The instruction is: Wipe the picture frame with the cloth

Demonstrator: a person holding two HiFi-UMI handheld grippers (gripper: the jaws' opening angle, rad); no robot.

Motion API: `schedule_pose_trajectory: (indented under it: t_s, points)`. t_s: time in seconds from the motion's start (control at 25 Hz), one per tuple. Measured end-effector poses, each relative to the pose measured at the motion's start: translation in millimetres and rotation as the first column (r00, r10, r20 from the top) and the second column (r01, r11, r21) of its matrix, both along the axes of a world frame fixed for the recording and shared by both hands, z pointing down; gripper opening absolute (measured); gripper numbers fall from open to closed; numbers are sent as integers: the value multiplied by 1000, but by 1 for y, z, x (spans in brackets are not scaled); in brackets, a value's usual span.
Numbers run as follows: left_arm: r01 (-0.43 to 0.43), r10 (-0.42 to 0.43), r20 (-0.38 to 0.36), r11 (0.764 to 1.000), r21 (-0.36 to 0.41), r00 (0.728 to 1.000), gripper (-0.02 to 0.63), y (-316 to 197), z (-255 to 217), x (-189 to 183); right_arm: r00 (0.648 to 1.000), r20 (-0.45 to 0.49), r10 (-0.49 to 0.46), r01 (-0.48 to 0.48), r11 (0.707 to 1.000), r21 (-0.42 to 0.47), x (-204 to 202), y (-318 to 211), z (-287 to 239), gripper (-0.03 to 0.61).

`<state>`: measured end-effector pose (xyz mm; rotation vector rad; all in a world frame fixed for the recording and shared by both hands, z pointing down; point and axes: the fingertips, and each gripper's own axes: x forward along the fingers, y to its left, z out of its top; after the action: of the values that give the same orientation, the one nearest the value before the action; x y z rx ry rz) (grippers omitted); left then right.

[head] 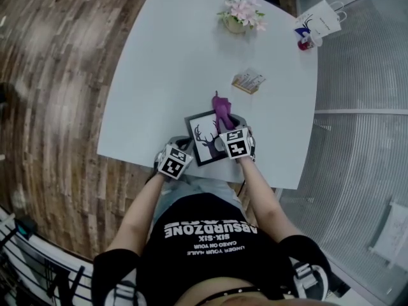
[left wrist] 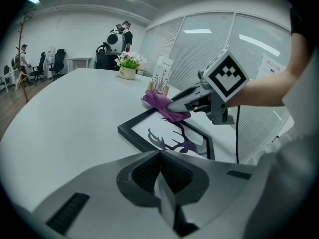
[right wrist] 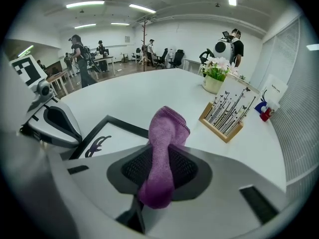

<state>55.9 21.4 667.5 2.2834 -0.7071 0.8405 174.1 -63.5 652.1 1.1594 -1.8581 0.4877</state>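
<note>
A black picture frame (head: 205, 140) with a deer silhouette lies flat near the front edge of the white table (head: 166, 75). My right gripper (head: 227, 123) is shut on a purple cloth (head: 223, 109), and the cloth rests on the frame's far right corner. In the right gripper view the cloth (right wrist: 163, 148) sticks up from between the jaws, with the frame (right wrist: 107, 133) to the left. My left gripper (head: 186, 149) is shut and empty, its tips close to the frame's near left side. The left gripper view shows the frame (left wrist: 169, 137) ahead and the cloth (left wrist: 160, 102) under the right gripper (left wrist: 175, 105).
A pot of pink flowers (head: 241, 14) stands at the table's far side. A wooden card holder (head: 248, 81) sits just beyond the frame. A small white paper bag (head: 320, 20) and a red object (head: 306, 44) are at the far right corner. People stand in the background.
</note>
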Motion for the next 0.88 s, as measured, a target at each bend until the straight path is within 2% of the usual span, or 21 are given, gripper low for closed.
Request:
schedule_pose_trajectory:
  t_s: [0.12,0.28,0.6,0.88]
  points:
    - [-19,19,-14,1000,-21,1000,15,1,1,0,1000,-2,8,-8,1000,2,-2,1,1,110]
    - [-49,49,-3,999,19,999,15,1,0,1,1000,-15,-5,5,1000,4,-6,-1,2,110]
    - [-18,18,-17,1000,26,1000,15,1,0,0,998,-48,-35,35,999,-5,-15,-2,1,110]
    - [-8,9,-20,1000,28,1000,15,0,0,0,991,23,-134,135,990,-44,-60,9,8,110]
